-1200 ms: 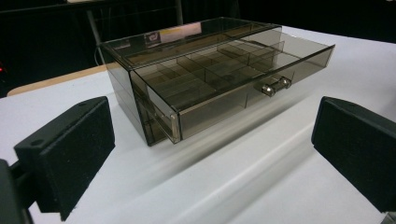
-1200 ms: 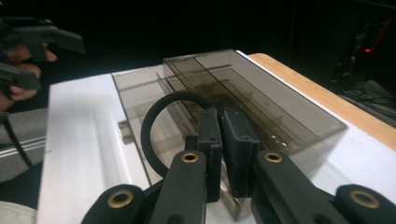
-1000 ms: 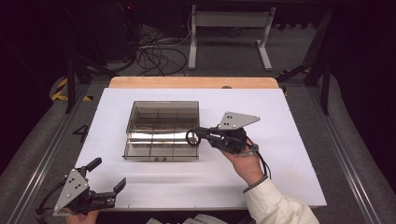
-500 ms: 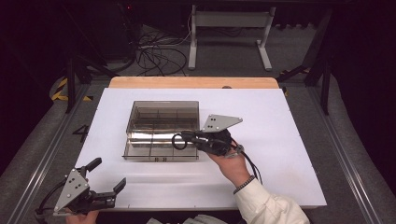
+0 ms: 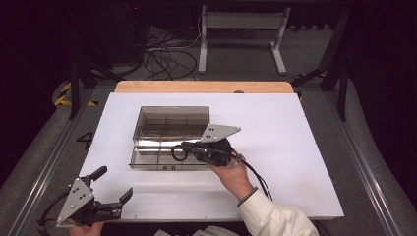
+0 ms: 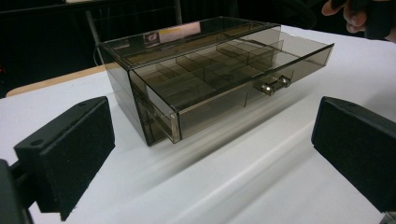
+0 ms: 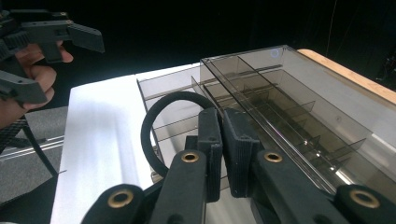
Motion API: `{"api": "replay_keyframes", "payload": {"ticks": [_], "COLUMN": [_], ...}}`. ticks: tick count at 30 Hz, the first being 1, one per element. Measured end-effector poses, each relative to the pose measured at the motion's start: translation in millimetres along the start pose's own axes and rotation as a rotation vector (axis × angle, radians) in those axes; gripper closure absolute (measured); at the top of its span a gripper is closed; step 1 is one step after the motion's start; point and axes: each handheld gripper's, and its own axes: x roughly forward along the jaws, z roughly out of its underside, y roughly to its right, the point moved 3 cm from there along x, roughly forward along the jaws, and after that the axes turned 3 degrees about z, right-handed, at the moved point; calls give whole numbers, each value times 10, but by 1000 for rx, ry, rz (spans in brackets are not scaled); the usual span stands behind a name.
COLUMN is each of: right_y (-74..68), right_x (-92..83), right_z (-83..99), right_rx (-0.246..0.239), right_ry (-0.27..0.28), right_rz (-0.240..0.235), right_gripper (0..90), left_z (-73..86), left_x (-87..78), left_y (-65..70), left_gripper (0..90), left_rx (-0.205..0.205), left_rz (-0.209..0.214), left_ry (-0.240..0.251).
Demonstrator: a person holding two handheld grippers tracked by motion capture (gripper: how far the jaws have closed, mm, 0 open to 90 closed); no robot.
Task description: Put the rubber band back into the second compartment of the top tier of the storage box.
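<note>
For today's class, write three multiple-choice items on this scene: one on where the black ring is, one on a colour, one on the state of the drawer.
1. Where is the black ring?
A. Flat on the white table
B. Pinched in the right gripper, above the open drawer
C. Pinched in the left gripper

2. What colour is the organiser box?
A. See-through smoky brown
B. Solid red
C. White

3. How does the drawer stand?
A. Pushed fully shut
B. Lifted out and set on the table
C. Pulled partly out

Answers:
1 B, the right gripper view shows the ring clamped by closed fingers over the drawer's compartments.
2 A, its dividers show through the tinted walls.
3 C, the left gripper view shows its front and handle standing out from the box.
</note>
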Motion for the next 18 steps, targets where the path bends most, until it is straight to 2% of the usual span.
{"api": "replay_keyframes", "payload": {"ticks": [7,18], "right_y": [-8,-12], "right_x": [116,243], "right_z": [42,77], "right_rx": [10,-2], "right_ry": [-21,-41], "right_rz": [10,31], "right_gripper": [862,862], "left_z": [0,-1], "left_x": [3,3], "left_y": [4,3], "left_gripper": [3,3], "left_rx": [1,8], "left_rz": [1,2], "left_ry": [3,2]}}
